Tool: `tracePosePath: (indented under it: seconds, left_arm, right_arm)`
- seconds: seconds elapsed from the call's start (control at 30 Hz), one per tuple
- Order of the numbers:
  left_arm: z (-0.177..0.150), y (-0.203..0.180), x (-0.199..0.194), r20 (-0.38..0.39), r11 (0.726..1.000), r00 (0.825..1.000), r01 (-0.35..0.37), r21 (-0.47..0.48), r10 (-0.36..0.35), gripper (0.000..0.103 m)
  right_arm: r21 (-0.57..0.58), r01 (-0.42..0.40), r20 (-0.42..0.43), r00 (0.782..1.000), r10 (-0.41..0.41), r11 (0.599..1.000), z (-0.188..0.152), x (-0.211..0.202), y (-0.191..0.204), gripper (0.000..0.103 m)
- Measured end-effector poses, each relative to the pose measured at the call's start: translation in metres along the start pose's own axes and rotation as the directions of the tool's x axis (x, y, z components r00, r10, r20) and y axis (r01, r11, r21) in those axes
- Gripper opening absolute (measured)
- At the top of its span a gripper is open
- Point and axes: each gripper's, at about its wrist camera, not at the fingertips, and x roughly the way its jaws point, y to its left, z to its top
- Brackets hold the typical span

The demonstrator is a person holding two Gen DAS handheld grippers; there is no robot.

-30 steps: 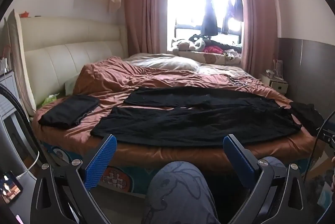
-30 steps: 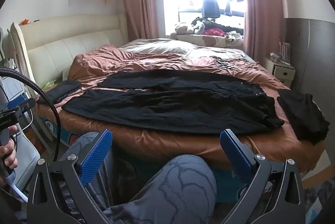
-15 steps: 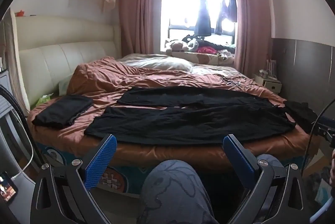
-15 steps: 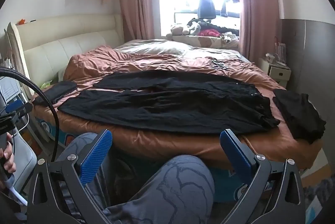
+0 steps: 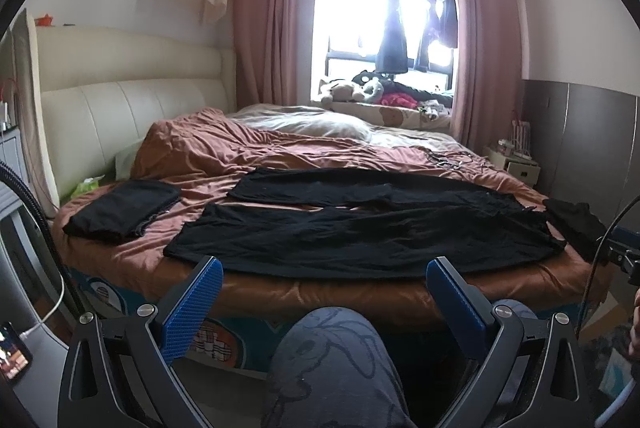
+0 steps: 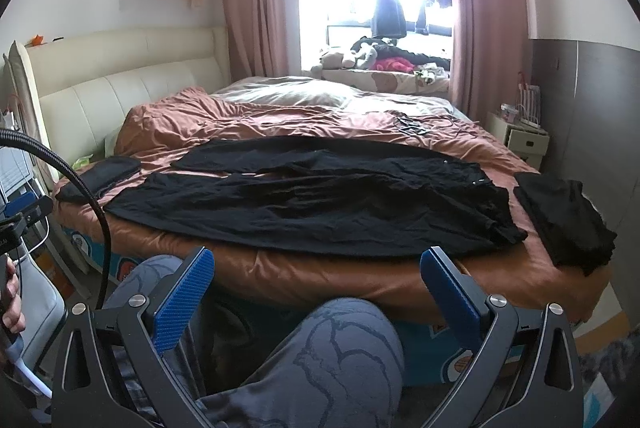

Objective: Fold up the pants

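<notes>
Right wrist view: black pants (image 6: pixel 320 204) spread across rust-brown bed (image 6: pixel 320 272).

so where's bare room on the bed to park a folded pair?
Free: a bedspread strip between the folded stack at the headboard end and the spread pants; rumpled cover behind the pants. Crowded: the near edge, pants almost to the lip; the foot end, where another dark pile sits.
</notes>
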Motion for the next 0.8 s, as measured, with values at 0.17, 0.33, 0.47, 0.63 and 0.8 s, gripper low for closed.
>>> tracePosePath:
  seconds: [0.17,0.33,0.47,0.63,0.8]
  left_arm:
    - [-0.0021,0.0023,0.0002,-0.004,1.0,1.0,-0.004,-0.009,0.004,0.103]
    - [-0.0018,0.0034,-0.0008,-0.005,1.0,1.0,0.001,-0.014,-0.001,0.103]
    - [-0.0014,0.0041,-0.0014,-0.003,1.0,1.0,0.005,-0.014,-0.005,0.103]
    - [-0.0015,0.004,-0.0039,0.006,1.0,1.0,0.011,-0.009,-0.011,0.103]
    - [-0.0008,0.0033,-0.0043,0.008,1.0,1.0,0.01,-0.012,-0.01,0.103]
  right_arm:
    - [0.004,0.001,-0.004,1.0,0.0,1.0,0.0003,0.0013,-0.0009,0.103]
    - [0.0,0.006,-0.002,1.0,-0.006,1.0,0.0001,0.001,-0.0008,0.103]
    - [0.005,0.004,0.0,1.0,-0.004,1.0,-0.001,0.0006,-0.002,0.103]
    - [0.01,0.001,0.003,1.0,-0.001,1.0,-0.0002,-0.0012,-0.0019,0.103]
    - [0.002,0.004,0.003,1.0,-0.004,1.0,-0.0011,-0.0002,-0.0007,0.103]
